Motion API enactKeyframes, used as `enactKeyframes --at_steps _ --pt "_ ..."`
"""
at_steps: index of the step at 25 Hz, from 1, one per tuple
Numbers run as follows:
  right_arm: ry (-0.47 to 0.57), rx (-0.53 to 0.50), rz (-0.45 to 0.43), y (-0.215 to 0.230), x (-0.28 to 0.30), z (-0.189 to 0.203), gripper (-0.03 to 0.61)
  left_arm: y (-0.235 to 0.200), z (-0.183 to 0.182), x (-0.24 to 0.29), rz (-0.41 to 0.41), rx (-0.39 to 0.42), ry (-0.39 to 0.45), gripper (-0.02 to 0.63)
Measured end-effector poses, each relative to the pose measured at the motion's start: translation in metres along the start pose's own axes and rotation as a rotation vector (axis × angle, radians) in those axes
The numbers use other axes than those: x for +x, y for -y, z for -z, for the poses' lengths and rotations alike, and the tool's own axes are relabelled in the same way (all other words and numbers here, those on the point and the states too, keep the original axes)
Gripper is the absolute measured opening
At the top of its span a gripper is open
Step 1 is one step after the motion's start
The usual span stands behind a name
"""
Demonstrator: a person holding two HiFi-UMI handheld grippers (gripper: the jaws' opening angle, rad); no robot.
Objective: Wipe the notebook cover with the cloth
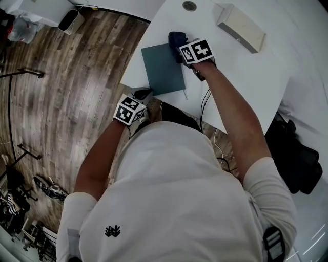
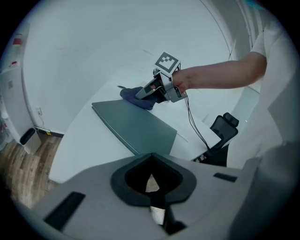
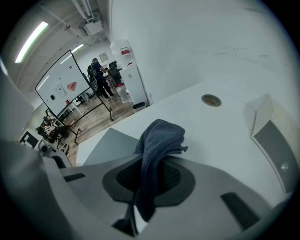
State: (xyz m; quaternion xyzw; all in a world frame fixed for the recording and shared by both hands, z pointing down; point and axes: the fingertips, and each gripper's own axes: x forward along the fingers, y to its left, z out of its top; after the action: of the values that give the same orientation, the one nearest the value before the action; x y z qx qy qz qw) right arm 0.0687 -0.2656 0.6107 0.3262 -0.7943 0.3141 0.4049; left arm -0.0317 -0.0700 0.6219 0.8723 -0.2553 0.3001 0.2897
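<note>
A teal notebook [image 1: 163, 68] lies flat on the white table [image 1: 246, 77], near its front edge. My right gripper [image 1: 183, 50] is shut on a dark blue cloth [image 1: 177, 40], which hangs bunched at the notebook's far right corner. In the right gripper view the cloth [image 3: 158, 140] runs down between the jaws, with the notebook [image 3: 105, 145] to the left. My left gripper [image 1: 141, 95] hovers by the table edge off the notebook's near left corner. It looks shut with nothing in it. The left gripper view shows the notebook [image 2: 133, 124], the cloth [image 2: 136, 96] and the right gripper [image 2: 152, 91].
A long white box [image 1: 241, 26] lies at the back right of the table, and a round grommet [image 1: 189, 5] sits at the back. Black cables [image 1: 205, 105] hang over the front edge. A black chair [image 2: 224, 129] stands by the table. Wooden floor [image 1: 77, 77] lies to the left.
</note>
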Motion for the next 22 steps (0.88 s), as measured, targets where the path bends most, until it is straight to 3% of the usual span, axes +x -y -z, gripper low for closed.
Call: enactKeyframes --at_steps 7,13,17,22 --pt "-0.017 -0.055 0.072 0.019 -0.003 0.009 0.044 0.001 0.001 0.002 0.002 0.004 -0.010 0.006" --pt "0.029 -0.082 0.113 0.013 -0.021 0.008 0.044 -0.001 0.001 0.000 -0.002 0.000 -0.010 0.006" --pt "0.079 -0.097 0.128 -0.004 -0.046 0.023 0.044 -0.002 -0.009 -0.009 -0.009 -0.028 0.067 0.006" --pt "0.145 -0.015 0.122 -0.042 -0.084 0.077 0.044 0.006 -0.025 -0.042 0.006 -0.050 0.164 0.006"
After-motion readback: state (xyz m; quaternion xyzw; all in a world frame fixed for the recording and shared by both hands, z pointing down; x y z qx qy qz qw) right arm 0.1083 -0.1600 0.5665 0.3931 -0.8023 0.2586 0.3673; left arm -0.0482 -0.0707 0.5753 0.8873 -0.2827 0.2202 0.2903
